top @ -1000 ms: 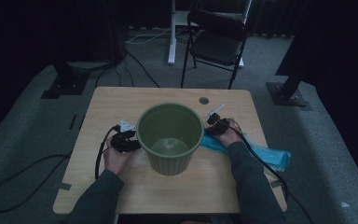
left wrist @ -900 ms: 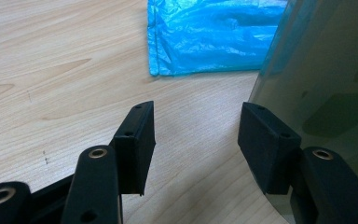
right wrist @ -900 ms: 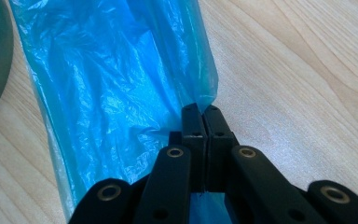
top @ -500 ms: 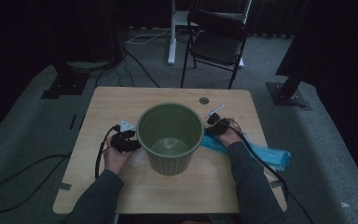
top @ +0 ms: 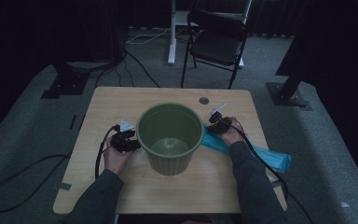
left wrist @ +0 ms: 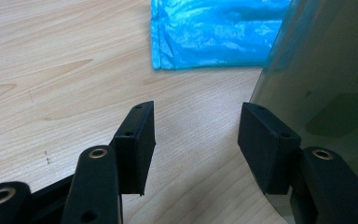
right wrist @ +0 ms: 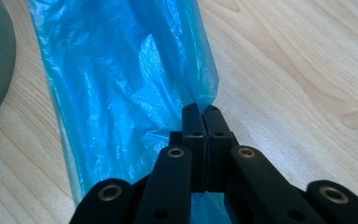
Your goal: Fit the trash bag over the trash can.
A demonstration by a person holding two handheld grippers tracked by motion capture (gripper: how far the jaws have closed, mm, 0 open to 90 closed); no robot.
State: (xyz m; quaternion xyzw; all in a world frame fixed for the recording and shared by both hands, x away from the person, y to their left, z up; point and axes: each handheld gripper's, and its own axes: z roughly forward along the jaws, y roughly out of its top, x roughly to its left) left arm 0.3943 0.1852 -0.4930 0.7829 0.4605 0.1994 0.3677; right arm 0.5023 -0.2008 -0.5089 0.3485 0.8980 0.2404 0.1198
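Two claws work at this moment, one on either side of a green bin (top: 169, 137) that stands upright near the middle of the tabletop (top: 121, 100). Right claw (right wrist: 204, 112): jaws pressed together on the corner of a blue plastic bag (right wrist: 121, 88), which lies flat on the wood just to the right of the bin, its far end trailing over the tabletop's right edge in the high view (top: 279, 161). Left claw (left wrist: 196, 128): jaws wide apart and holding nothing, one pad lying against or just beside the bin's outer wall (left wrist: 326, 74), the other over bare wood; whether that pad presses on the wall cannot be told. Step in hand, as judged: the bag has been pinched at its edge and is ready to be lifted, most likely to line the bin. Next move, as judged: raise the pinched corner clear of the tabletop and bring it toward the bin's rim (top: 142, 122), while the left claw either steadies the bin or takes the opposite edge of the bag so its mouth can be spread open; the thin film may slip or tear if pulled sharply.
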